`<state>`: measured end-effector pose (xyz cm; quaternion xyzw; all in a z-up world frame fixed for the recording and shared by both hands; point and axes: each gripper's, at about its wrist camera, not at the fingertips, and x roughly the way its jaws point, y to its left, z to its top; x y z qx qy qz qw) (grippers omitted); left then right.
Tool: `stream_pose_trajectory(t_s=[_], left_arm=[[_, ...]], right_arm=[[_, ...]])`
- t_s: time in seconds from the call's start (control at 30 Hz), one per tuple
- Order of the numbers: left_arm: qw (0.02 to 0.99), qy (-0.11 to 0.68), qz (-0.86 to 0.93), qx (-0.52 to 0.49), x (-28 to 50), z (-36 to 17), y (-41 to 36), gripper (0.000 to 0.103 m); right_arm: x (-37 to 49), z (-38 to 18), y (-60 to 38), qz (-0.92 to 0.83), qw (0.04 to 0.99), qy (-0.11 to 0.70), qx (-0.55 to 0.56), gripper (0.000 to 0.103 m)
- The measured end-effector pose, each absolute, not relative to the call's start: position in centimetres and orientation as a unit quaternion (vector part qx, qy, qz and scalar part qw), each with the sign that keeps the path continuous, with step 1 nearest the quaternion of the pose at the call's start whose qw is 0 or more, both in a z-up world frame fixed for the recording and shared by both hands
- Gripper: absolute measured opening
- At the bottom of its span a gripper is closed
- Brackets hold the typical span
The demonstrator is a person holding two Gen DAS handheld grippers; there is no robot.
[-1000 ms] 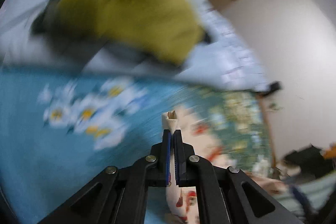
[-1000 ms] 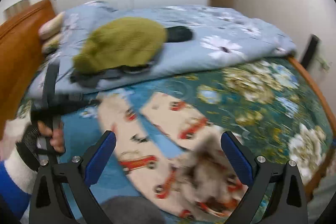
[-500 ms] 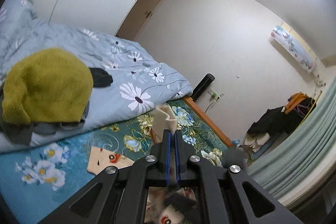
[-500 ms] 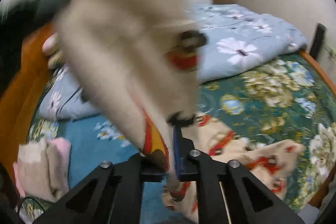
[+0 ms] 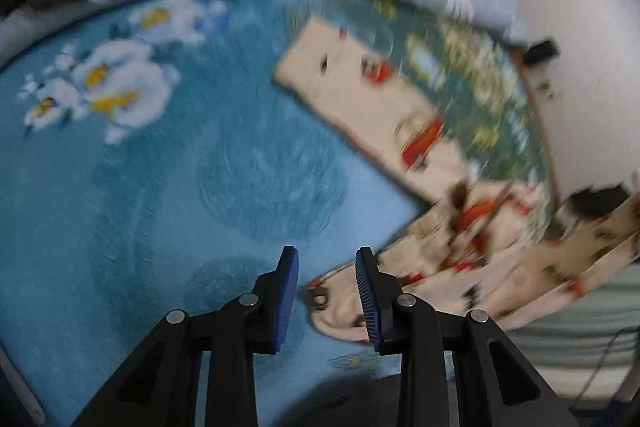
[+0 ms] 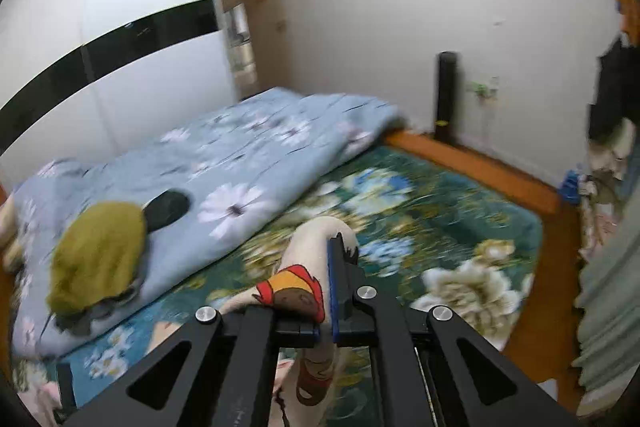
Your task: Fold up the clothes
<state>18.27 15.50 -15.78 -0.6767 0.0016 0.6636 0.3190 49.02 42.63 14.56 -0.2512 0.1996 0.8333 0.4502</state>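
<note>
We find the left hand-held gripper released: its jaws have just been opening, and they stand apart above the bed, with only an edge of the cream printed garment showing past them and nothing pressed by the pads. The right hand-held gripper is clenched on a bunched fold of the same garment, held clear of the bed. We judge that one end was let go to lie flat while the other is carried over for a fold.
</note>
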Motion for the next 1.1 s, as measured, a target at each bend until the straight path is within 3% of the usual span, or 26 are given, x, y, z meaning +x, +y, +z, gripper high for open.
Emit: stream_pose_trajectory(t_s=[0.33,0.37,0.4,0.47,0.67,0.83,0.93,1.0,1.1], left_arm=[[0.364,0.144,0.581,-0.713,20.9,-19.6,22.5,0.030],[0.363,0.157,0.582,-0.711,21.0,-19.3,22.9,0.021],[0.363,0.171,0.585,-0.704,21.3,-19.1,23.3,0.003],[0.368,0.179,0.591,-0.695,21.9,-18.5,23.8,0.000],[0.365,0.081,0.662,-0.650,19.0,-12.5,22.1,0.000],[0.337,-0.033,0.770,-0.542,9.7,0.3,14.9,0.000],[0.330,-0.034,0.805,-0.492,7.0,7.1,9.6,0.000],[0.336,-0.020,0.806,-0.487,7.1,8.2,8.1,0.000],[0.353,-0.010,0.782,-0.513,8.6,4.9,8.0,0.001]], right_arm=[[56.8,12.0,46.3,0.797,0.491,0.230,-0.266,0.004],[57.2,11.9,46.3,0.795,0.493,0.232,-0.267,0.004],[57.4,11.9,46.2,0.794,0.494,0.233,-0.266,0.004],[57.8,12.0,46.1,0.793,0.495,0.237,-0.265,0.004],[56.2,14.4,44.8,0.808,0.479,0.226,-0.257,0.004],[51.1,19.4,43.9,0.844,0.435,0.218,-0.226,0.004],[47.2,23.2,42.7,0.867,0.404,0.206,-0.205,0.004],[45.2,25.1,41.6,0.879,0.388,0.195,-0.195,0.004],[42.7,27.3,39.8,0.893,0.373,0.167,-0.191,0.004]])
